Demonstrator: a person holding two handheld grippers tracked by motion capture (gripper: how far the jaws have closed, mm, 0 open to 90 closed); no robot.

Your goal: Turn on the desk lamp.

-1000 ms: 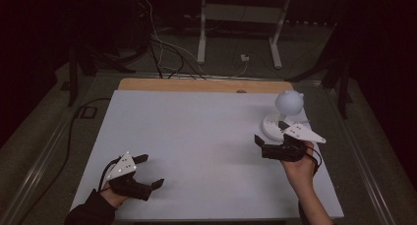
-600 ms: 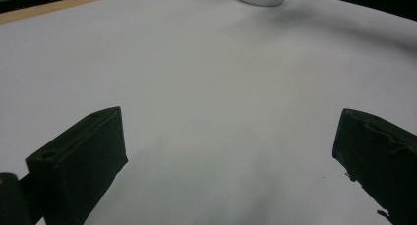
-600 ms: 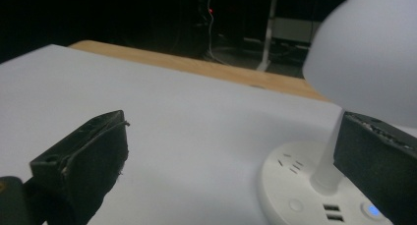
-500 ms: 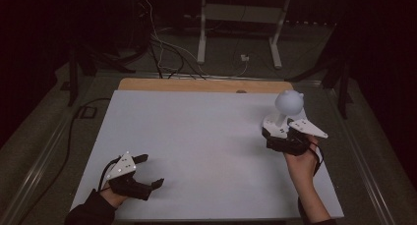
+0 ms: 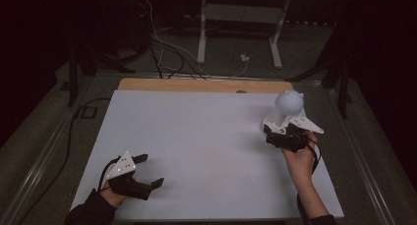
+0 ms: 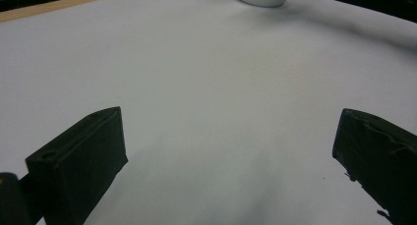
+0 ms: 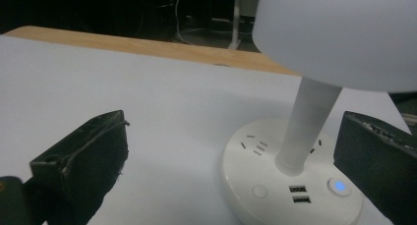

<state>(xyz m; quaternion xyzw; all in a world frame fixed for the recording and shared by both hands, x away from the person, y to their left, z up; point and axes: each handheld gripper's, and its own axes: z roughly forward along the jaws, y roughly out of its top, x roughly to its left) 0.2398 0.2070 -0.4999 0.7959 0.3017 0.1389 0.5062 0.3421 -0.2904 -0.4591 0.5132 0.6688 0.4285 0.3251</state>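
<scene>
White desk lamp (image 5: 287, 104): stands at worktop (image 5: 196, 136) right edge, stem between jaws of right tongs (image 5: 280, 135), released. Left tongs (image 5: 145, 172): released, near front-left corner, well apart.

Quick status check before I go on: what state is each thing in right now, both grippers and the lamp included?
Left gripper: open, holding nothing, low over the table's near left corner.
Right gripper: open, jaws either side of the lamp base, not closed on it.
Desk lamp: upright on its round base, shade unlit.
Lamp base: flat on the table, blue button light on, sockets and USB ports unused.
</scene>
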